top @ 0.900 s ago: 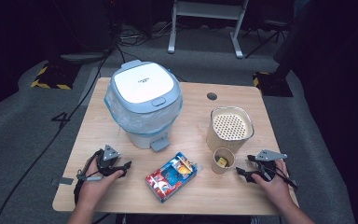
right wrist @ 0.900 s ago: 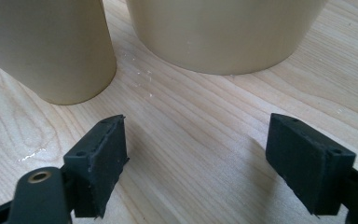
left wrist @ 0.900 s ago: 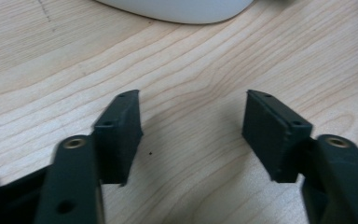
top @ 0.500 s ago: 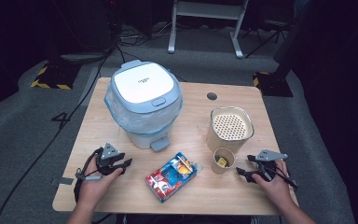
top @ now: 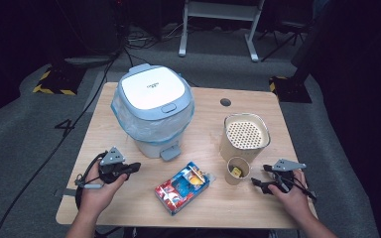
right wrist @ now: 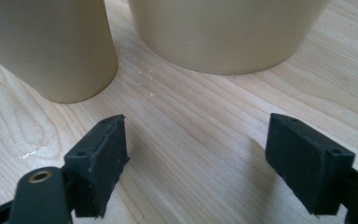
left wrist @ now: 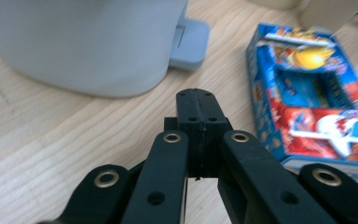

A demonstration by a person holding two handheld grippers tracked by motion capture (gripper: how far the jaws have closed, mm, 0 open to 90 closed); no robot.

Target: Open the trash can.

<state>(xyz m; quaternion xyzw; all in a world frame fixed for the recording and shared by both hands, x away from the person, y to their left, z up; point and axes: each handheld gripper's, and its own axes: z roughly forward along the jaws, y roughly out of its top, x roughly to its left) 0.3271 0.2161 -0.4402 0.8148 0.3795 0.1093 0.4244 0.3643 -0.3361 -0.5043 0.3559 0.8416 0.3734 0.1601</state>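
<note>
My left gripper (top: pixel 134 166) rests on the table at the front left, shut with its jaws pressed together and nothing between them (left wrist: pixel 197 109). It points toward the foot pedal (left wrist: pixel 190 37) of a white and blue pedal bin (top: pixel 152 107). A blue and red card box (top: pixel 183 186) lies flat at the front centre, also seen to the right (left wrist: pixel 310 102). My right gripper (top: pixel 259 182) sits at the front right, open and empty (right wrist: pixel 196 154). Just ahead of it stand a small beige cup (top: pixel 237 169) and a larger beige container (top: pixel 245 135) with a perforated top.
The bin has a clear plastic liner (top: pixel 129 124) around its rim. A dark round hole (top: pixel 225 102) marks the table's far right. Black cables (top: pixel 79 183) trail off the left edge. Metal stand legs (top: pixel 218 29) rise beyond the table.
</note>
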